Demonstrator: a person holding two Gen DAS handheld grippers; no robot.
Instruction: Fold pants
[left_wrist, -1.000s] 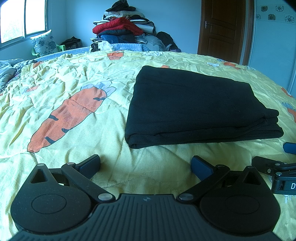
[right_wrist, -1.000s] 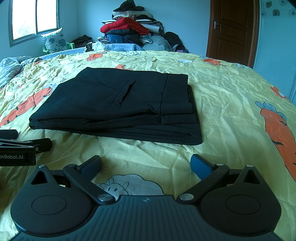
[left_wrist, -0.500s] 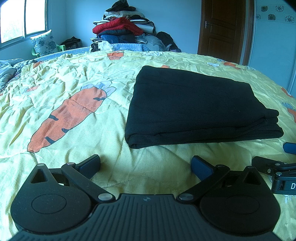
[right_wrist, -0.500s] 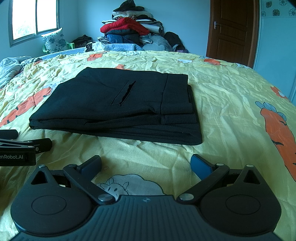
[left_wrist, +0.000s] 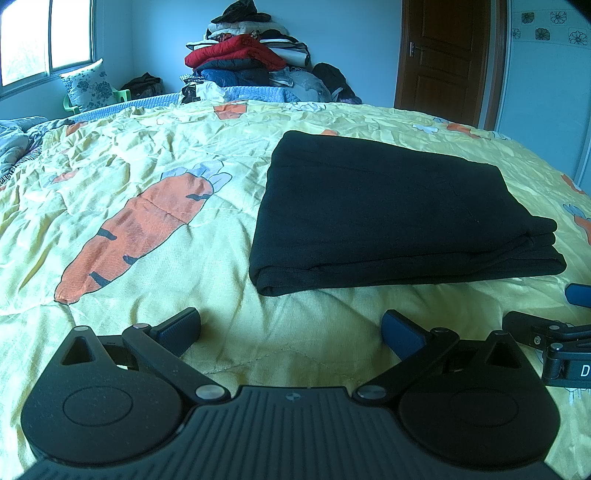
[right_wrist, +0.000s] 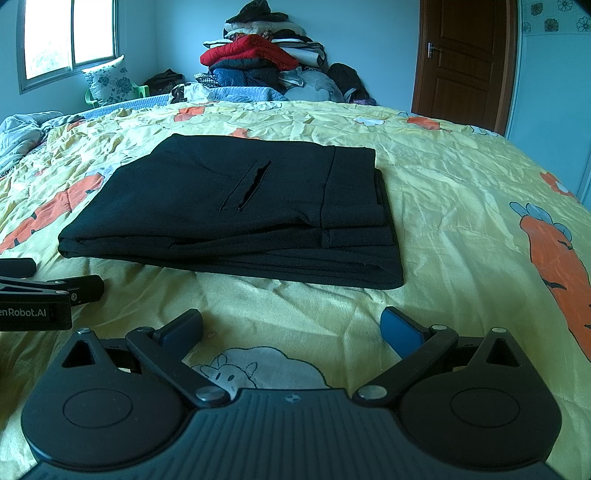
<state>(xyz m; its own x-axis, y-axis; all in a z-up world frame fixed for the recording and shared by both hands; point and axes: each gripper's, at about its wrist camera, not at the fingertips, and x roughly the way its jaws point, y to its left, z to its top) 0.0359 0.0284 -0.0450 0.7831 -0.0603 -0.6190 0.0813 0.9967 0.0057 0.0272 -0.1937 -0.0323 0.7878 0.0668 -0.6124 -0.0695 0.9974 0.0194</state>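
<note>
Big yellow carrot-print quilt (left_wrist: 155, 258) under everything. Black pants (right_wrist: 236, 210) sit folded flat in the middle of it, just ahead of me. My left gripper (left_wrist: 291, 328) and right gripper (right_wrist: 291, 328) rest spread wide, holding nothing. Left one's side reads "enRobot.AI".

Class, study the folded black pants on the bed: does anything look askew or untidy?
Nothing much. The black pants lie folded flat on the carrot bedspread; only the stacked layer edges at the right end sit slightly staggered.
</note>
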